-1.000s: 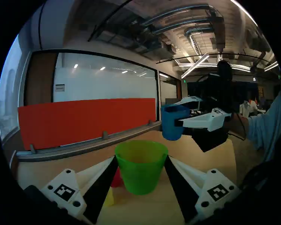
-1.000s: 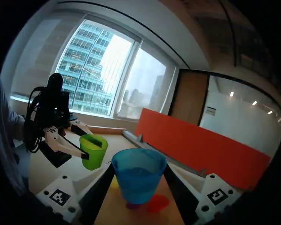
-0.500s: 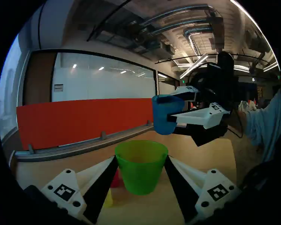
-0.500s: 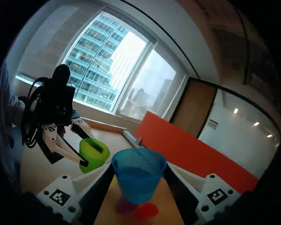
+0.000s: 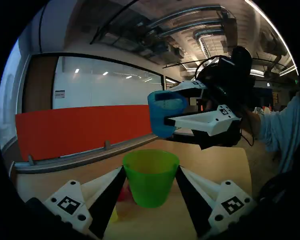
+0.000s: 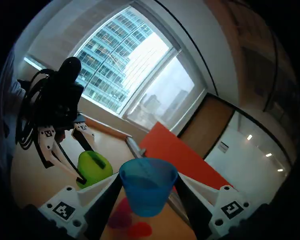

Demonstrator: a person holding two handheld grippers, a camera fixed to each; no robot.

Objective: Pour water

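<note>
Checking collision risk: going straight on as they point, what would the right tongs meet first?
Probably the orange partition beyond the blue cup they hold; the green cup sits off-line, though depth is unclear.

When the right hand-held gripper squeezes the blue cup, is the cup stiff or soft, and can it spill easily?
The blue cup looks like thin translucent plastic, so it probably flexes slightly in the right hand-held gripper. It seems partly filled with water, so it is likely heavier than an empty one. It appears slightly tilted, so the water may slosh out.
</note>
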